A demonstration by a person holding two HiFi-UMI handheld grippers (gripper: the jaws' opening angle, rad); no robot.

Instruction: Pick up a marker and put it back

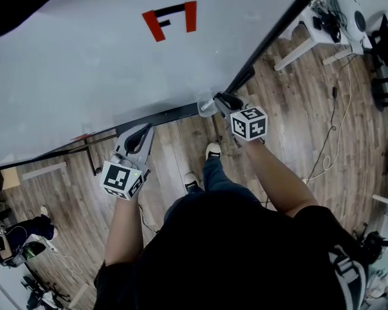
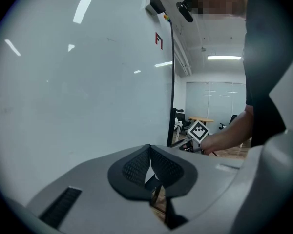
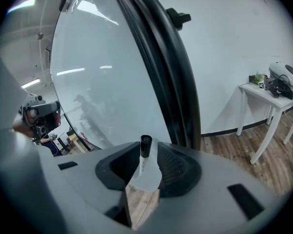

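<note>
- Looking down from your head, you face the whiteboard [image 1: 84, 76]. Your left gripper [image 1: 140, 134] hangs just below the board's bottom edge, its jaws too small here to read.
- In the same view, your right gripper [image 1: 222, 101] noses against the board's lower right corner. A pale marker [image 1: 207, 106] lies there at the edge, largely covered by the jaws.
- From the left gripper view, your jaws are clenched tip to tip with nothing between them. The whiteboard fills the left side. Past its right edge, your other arm and its tag cube [image 2: 199, 130] show small.
- From the right gripper view, your jaws are released and stand apart. The marker [image 3: 145, 155] sits between them, pads clear on both sides, with its dark cap towards the board's black frame [image 3: 161, 57]. Its pale lower end blends into the light surface beneath, so you cannot tell where it stops.
</note>
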